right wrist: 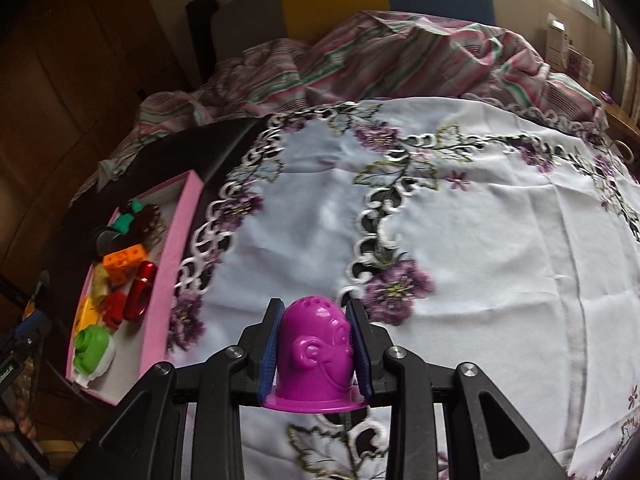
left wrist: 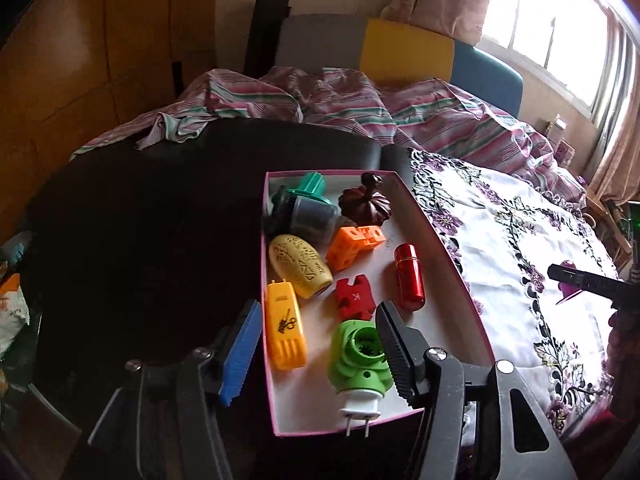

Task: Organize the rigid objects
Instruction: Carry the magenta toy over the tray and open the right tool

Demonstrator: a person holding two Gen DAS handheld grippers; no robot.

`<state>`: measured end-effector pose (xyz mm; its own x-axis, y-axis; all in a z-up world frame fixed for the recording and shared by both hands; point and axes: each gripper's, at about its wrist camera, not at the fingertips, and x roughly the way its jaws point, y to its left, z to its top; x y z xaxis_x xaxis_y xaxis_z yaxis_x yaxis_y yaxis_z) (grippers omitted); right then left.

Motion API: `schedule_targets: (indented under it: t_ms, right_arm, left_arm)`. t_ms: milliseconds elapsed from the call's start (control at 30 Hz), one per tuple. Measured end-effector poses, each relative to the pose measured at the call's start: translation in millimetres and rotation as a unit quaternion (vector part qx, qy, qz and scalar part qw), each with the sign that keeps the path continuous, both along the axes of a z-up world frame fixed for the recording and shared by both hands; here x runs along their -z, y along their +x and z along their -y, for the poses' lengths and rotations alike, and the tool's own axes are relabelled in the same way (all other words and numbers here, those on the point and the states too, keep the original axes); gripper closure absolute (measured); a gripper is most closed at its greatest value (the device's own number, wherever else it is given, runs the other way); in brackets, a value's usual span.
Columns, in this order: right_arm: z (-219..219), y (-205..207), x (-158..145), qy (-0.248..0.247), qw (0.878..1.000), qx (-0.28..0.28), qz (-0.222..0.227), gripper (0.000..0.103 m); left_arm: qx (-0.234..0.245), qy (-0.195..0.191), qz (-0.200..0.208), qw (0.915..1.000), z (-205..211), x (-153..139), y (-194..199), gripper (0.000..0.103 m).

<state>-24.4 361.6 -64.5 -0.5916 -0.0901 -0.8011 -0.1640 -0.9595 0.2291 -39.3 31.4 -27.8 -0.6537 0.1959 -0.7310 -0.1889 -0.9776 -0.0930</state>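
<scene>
A pink-rimmed white box (left wrist: 452,256) holds several rigid objects: a green plug-in piece (left wrist: 358,354), a yellow-orange comb-like piece (left wrist: 285,326), a red block (left wrist: 354,298), a red cylinder (left wrist: 409,276), an orange block (left wrist: 354,242), a yellow carved oval (left wrist: 300,266), a dark jar with teal lid (left wrist: 304,210) and a brown lid (left wrist: 364,200). My left gripper (left wrist: 316,350) is open over the box's near end, empty. My right gripper (right wrist: 316,344) is shut on a purple dome-shaped toy (right wrist: 316,354) above the white floral cloth (right wrist: 460,240). The box also shows in the right wrist view (right wrist: 160,300).
The box sits on a dark tabletop (left wrist: 140,240) beside the embroidered cloth (left wrist: 520,240). A striped bedsheet (left wrist: 340,100) lies bunched behind. Grey, yellow and blue cushions (left wrist: 404,52) stand at the back, with a window (left wrist: 560,20) to the right.
</scene>
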Motion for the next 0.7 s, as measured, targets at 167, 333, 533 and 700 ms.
schedule_targets:
  t_ms: [167, 333, 533, 700]
  right_arm:
    - [41.9, -10.6, -12.8, -0.008, 0.999, -0.05, -0.016, 0.072]
    - [88.9, -26.5, -26.8, -0.021, 0.993, -0.107, -0.031, 0.072]
    - [143.5, -42.0, -26.5, -0.019, 0.983, -0.184, -0.016, 0.072]
    - [176.9, -59.3, -2.7, -0.005, 0.975, -0.221, 0.034, 0.072]
  left_arm:
    - [-0.005, 0.003, 0.003, 1.0, 6.1, 2.3, 2.5, 0.04]
    - [-0.017, 0.012, 0.01, 0.9997, 15.6, 5.6, 2.7, 0.04]
    - [-0.038, 0.019, 0.013, 0.999, 32.3, 9.4, 1.7, 0.04]
    - [-0.05, 0.023, 0.018, 0.9983, 41.9, 13.5, 1.8, 0.04]
